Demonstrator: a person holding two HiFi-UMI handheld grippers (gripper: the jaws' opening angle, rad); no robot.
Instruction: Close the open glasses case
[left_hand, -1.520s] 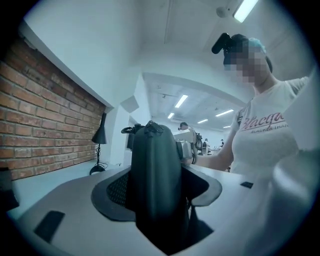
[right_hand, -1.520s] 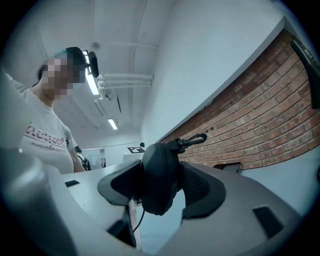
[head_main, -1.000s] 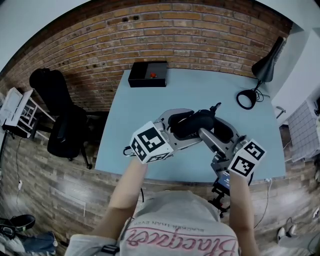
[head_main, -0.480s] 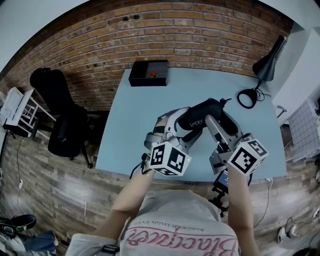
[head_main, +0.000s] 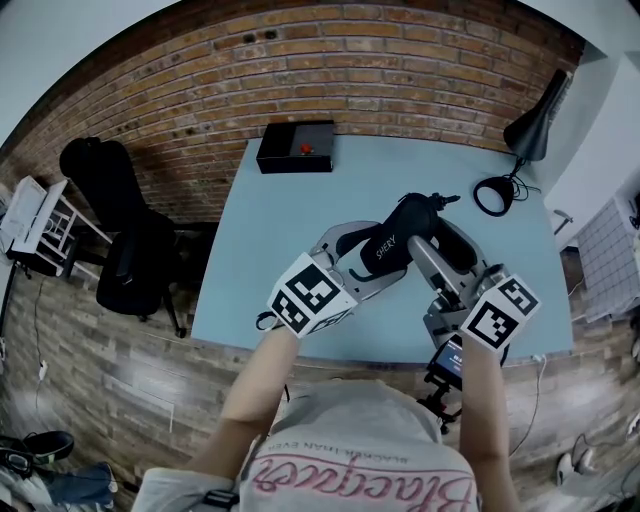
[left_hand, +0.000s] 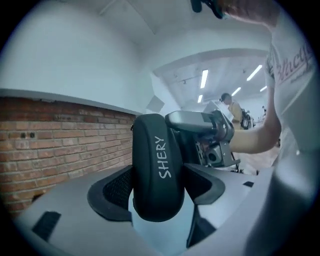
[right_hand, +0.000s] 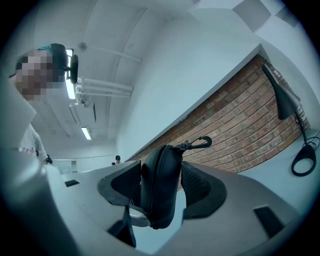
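Glasses case (head_main: 405, 232) is held clear above the desk (head_main: 290, 200), between both tools. Left tool (left_hand: 159, 192) is clamped on the sides of the lettered shell. Right tool (right_hand: 160, 187) pinches both faces, with the zip seam running between them. Shell looks semi-rigid, probably light, fabric-skinned, fair grip. Best hold is judged to be the flat faces mid-length, clear of seam and clip (right_hand: 200, 143). Zip state unreadable

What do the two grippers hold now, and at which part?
Both hold the black glasses case: the left gripper across its width near one end, the right gripper on its two shells, either side of the zip.
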